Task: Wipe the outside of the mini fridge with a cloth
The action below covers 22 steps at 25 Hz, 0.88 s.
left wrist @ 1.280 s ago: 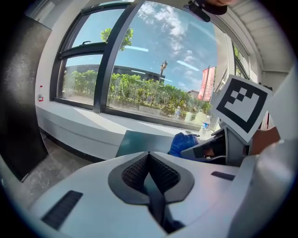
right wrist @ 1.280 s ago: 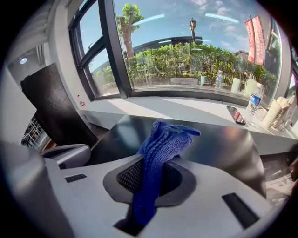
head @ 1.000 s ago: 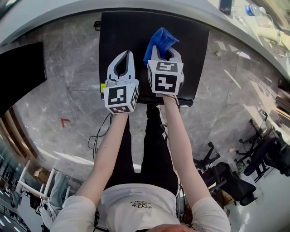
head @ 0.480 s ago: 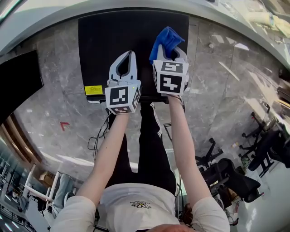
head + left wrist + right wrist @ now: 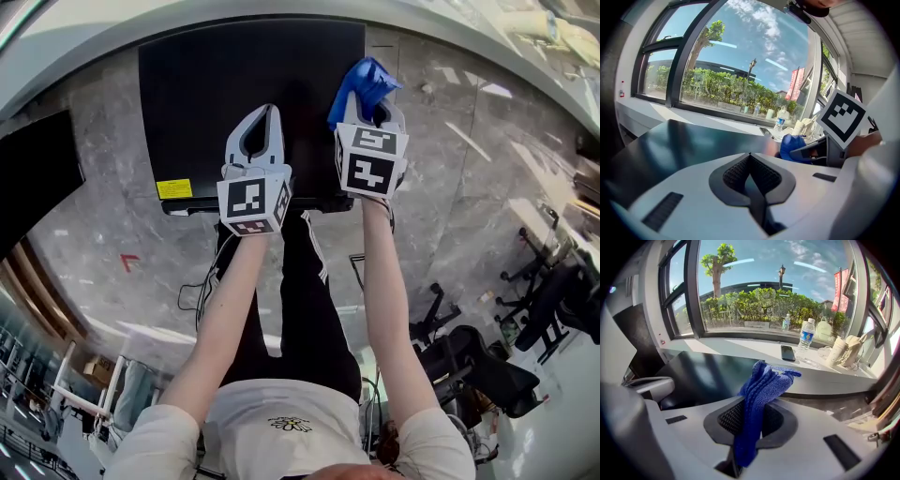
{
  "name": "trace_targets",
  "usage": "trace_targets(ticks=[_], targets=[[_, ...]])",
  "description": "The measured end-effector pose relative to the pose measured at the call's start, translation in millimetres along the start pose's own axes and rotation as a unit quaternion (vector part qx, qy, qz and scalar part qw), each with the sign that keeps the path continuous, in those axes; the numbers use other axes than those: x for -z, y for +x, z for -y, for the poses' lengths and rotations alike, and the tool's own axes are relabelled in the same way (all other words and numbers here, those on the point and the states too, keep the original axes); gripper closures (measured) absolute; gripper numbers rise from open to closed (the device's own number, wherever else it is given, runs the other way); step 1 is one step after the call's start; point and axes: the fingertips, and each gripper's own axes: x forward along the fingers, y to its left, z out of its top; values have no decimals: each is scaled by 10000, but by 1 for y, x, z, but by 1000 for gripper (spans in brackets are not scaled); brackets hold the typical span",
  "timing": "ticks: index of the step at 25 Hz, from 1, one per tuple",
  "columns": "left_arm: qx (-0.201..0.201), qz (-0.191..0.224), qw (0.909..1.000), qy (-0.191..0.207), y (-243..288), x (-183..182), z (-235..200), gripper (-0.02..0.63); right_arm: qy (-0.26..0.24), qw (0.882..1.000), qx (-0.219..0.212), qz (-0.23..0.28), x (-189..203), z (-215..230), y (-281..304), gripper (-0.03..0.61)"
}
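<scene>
While the person stands over the mini fridge, right gripper (image 5: 751, 422): its jaws are clamped on the blue cloth, which fills the gap between the ribbed pads.
Cloth (image 5: 761, 383): a bunched blue knit. It stands up out of the right gripper's jaws and folds over past their tips, with a short tail hanging down behind the pads. In the head view the cloth (image 5: 362, 82) lies over the back right corner of the fridge top. Whether it touches the surface cannot be told.
Left gripper (image 5: 750, 156): jaws closed tip to tip with nothing between them, only the hollow between the pads.
Left gripper in the head view (image 5: 266, 113): over the middle of the fridge top, just beside the right gripper (image 5: 370, 101) on that gripper's left.
Mini fridge (image 5: 225, 84): a black box with a glossy flat top. It lies below and ahead of both grippers, and mostly to the left of the right one.
Yellow label (image 5: 174, 188): on the fridge's near edge, left of the left gripper.
Window ledge (image 5: 754, 348): beyond the fridge, ahead of the right gripper.
Water bottle (image 5: 805, 339): upright on the ledge, ahead and to the right of the cloth.
Phone (image 5: 787, 352): flat on the ledge, just left of the bottle.
Floor (image 5: 94, 234): grey marble around the fridge.
</scene>
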Motion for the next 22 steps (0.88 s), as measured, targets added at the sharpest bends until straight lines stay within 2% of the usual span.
trace_targets(ticks=[8,11,14,18,22], targets=[[107,11,9999,85,2,3,11,609,283,9991,312,-11,9,31,-2,506],[84,15,9999,63,0,3,5,609,492,9980,397,15,10,38,-7,507],[-45,54,10000,-25,-5,0,-11,609,410,9980,474,108,4,36,-18,506],[-239,124,9996,-116,-20,-11,-42,609,365,9986,272,270,-14,3,-29,507],[-397,246,9988,-144,-36,-24,-79,609,194,9987,-150,452,-39,-64,-32,506]])
